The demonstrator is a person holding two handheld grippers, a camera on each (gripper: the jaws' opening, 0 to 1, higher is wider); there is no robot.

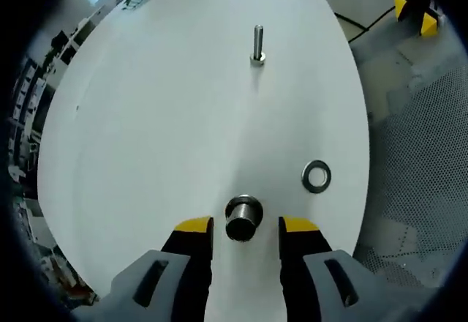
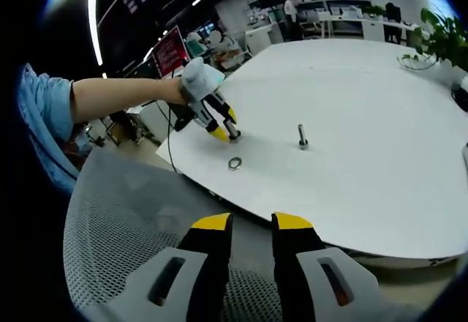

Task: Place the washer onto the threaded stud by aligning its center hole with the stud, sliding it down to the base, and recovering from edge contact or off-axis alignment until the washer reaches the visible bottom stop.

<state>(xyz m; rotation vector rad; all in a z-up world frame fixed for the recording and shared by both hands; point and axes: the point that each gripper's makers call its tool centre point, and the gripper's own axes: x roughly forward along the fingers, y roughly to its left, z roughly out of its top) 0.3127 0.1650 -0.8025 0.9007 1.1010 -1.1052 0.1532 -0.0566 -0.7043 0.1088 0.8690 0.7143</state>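
A tall threaded stud [image 1: 257, 44] [image 2: 302, 137] stands upright on the white table [image 1: 146, 117]. The flat metal washer [image 1: 316, 176] [image 2: 235, 163] lies near the table edge, apart from it. A short metal cylinder [image 1: 243, 218] [image 2: 232, 133] stands between the jaws of my left gripper [image 1: 246, 227], which is open with a gap on each side of the cylinder. The right gripper view shows the left gripper [image 2: 223, 130] held by a person's arm. My right gripper [image 2: 252, 223] hovers off the table over a mesh chair, jaws narrowly apart with nothing between them.
A grey mesh chair [image 2: 124, 219] [image 1: 420, 161] sits beside the near table edge. A plant [image 2: 439, 36] stands at the table's far side. A small yellow and dark shape [image 1: 415, 11] shows beyond the table. Shelves and desks fill the background.
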